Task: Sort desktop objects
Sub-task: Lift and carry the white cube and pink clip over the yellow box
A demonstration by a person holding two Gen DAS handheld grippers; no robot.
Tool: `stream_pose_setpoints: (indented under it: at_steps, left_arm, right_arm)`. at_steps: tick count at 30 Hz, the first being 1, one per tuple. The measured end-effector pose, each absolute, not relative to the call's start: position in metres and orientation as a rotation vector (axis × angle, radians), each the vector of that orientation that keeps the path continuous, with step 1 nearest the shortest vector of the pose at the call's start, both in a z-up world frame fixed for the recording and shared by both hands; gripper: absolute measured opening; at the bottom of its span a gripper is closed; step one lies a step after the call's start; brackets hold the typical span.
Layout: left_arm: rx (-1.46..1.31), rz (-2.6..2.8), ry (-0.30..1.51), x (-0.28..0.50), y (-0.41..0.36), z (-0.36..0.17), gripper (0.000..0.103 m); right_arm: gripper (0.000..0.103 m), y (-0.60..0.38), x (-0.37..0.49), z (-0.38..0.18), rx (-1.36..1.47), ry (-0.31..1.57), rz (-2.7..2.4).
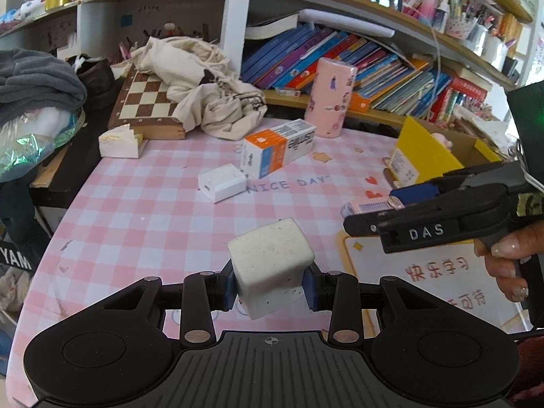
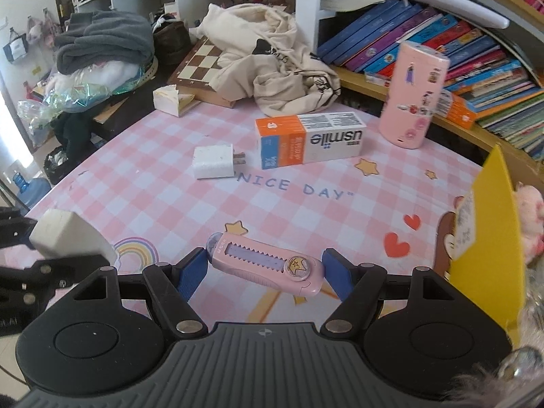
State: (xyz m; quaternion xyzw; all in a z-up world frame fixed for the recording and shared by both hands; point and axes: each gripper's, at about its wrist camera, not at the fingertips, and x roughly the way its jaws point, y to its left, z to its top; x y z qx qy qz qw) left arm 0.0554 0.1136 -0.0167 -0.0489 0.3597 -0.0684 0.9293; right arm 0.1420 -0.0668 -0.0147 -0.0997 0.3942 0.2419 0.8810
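Pink checked tablecloth (image 2: pixel 142 187) runs back to crammed bookshelves (image 2: pixel 459 54).

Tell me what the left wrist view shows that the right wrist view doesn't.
Left wrist only: the left tongs shut on the white eraser block, and a hand holding the right tool. Right wrist only: the right tongs around the pink utility knife, and a blue water jug. Both: charger, usmile box, pink bottle.

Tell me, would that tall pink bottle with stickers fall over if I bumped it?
Probably. The tall pink sticker-covered bottle stands upright on a narrow base on the pink checked tablecloth, so it looks tippy. Its rounded sides suggest it might roll once down. It looks stiff, not floppy.
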Motion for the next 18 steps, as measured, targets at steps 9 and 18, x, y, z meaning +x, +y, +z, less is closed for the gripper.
stream_pose_setpoints:
  at_steps: [9,18]
  left_arm:
    - [-0.082,-0.185,0.706,0.031,0.103,-0.006,0.036]
    - [-0.066,-0.216,0.698,0.014,0.096,-0.004,0.036]
  right_arm:
    - [0.072,-0.086,0.103,-0.009,-0.154,0.822,0.465]
    - [0.072,-0.096,0.074,-0.013,-0.134,0.837,0.433]
